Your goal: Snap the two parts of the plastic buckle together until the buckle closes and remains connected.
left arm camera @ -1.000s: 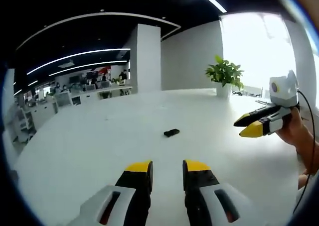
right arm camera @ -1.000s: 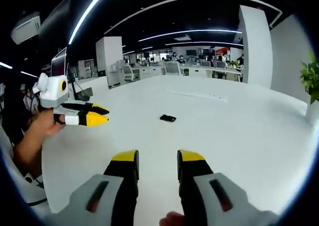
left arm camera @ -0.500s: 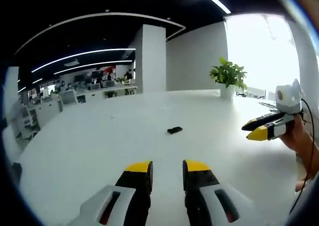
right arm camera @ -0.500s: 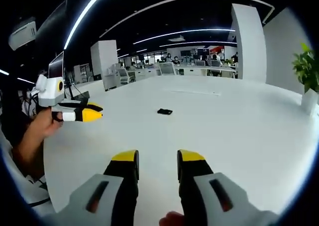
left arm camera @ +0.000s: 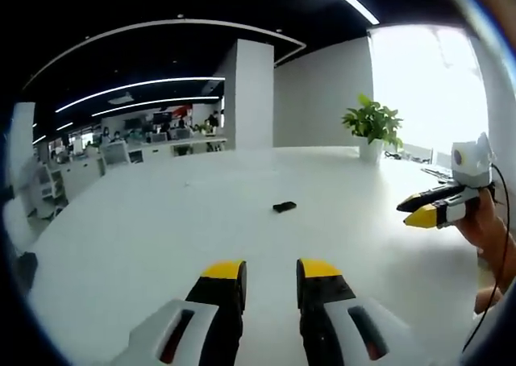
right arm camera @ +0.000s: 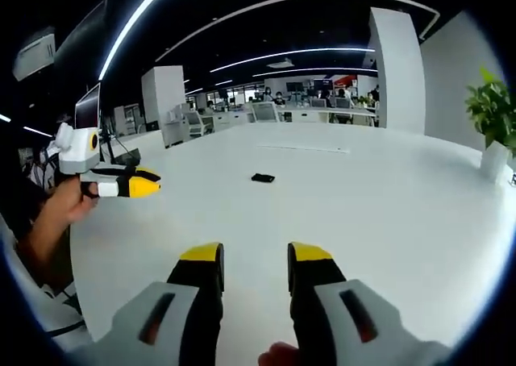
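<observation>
Approach step — small black plastic buckle (left arm camera: 283, 207) lying well ahead on white worktop (left arm camera: 161, 229); left gripper (left arm camera: 270, 271) and right gripper (right arm camera: 254, 255) fingers parted, empty; next, reaching in to grasp.

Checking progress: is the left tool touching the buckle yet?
Apart. Left gripper view shows bare table between the left tool and the buckle.
</observation>
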`<state>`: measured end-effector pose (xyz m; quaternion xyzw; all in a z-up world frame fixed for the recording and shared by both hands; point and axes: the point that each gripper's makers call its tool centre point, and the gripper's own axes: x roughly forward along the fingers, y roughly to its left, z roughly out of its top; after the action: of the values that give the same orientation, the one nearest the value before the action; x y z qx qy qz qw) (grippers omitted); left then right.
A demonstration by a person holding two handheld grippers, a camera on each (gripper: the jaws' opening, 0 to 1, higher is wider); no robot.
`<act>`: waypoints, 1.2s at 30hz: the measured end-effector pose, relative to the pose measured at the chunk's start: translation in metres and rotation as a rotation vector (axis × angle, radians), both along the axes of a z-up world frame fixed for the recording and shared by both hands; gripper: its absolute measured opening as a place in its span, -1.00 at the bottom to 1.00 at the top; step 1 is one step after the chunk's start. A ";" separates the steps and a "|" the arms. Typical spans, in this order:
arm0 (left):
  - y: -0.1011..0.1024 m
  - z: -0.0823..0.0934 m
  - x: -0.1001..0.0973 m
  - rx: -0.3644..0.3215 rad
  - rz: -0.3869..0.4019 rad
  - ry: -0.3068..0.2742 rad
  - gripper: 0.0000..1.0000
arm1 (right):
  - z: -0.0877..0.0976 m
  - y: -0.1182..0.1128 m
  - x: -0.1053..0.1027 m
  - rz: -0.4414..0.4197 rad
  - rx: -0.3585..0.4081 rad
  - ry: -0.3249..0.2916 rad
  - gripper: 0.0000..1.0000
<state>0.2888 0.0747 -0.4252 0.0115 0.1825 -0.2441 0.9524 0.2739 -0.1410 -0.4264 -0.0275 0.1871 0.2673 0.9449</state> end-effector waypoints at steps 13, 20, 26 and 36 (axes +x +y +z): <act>0.001 -0.003 -0.022 -0.012 -0.004 0.008 -0.39 | -0.006 -0.006 -0.011 -0.029 -0.007 -0.012 -0.23; 0.001 -0.001 -0.029 -0.036 -0.006 0.016 -0.40 | -0.005 -0.004 -0.015 -0.020 -0.011 -0.009 -0.22; 0.010 0.000 -0.031 -0.028 0.024 0.008 -0.40 | -0.005 -0.002 -0.019 -0.014 -0.007 -0.008 -0.22; 0.012 -0.006 -0.036 -0.010 0.032 0.016 -0.38 | -0.010 -0.007 -0.021 -0.023 -0.018 0.001 -0.21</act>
<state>0.2523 0.0867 -0.4316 0.0020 0.1892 -0.2298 0.9547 0.2524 -0.1483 -0.4361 -0.0337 0.1904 0.2547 0.9475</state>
